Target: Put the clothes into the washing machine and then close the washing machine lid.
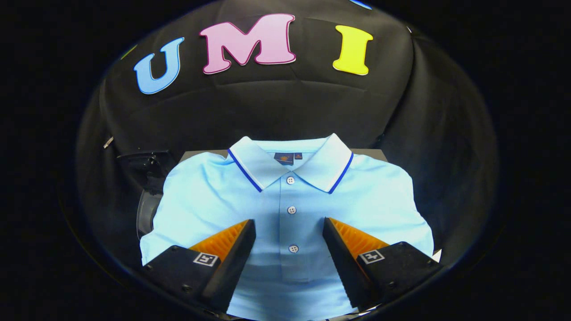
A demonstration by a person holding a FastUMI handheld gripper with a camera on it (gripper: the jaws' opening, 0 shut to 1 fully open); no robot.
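A light blue polo shirt [285, 200] lies folded flat, collar away from me, its white collar edged with a dark blue stripe and a row of three buttons down the placket. My gripper [289, 228] hovers over the shirt's lower front, open wide, one finger on each side of the button placket. The lowest button shows between the fingers. Nothing is held. Whether the fingertips touch the cloth is unclear.
The shirt rests on a grey surface [196, 154] whose far edge shows behind the collar. A dark device [147, 167] and a grey rounded part [146, 214] sit just left of the shirt. Black cloth hangs behind and to both sides.
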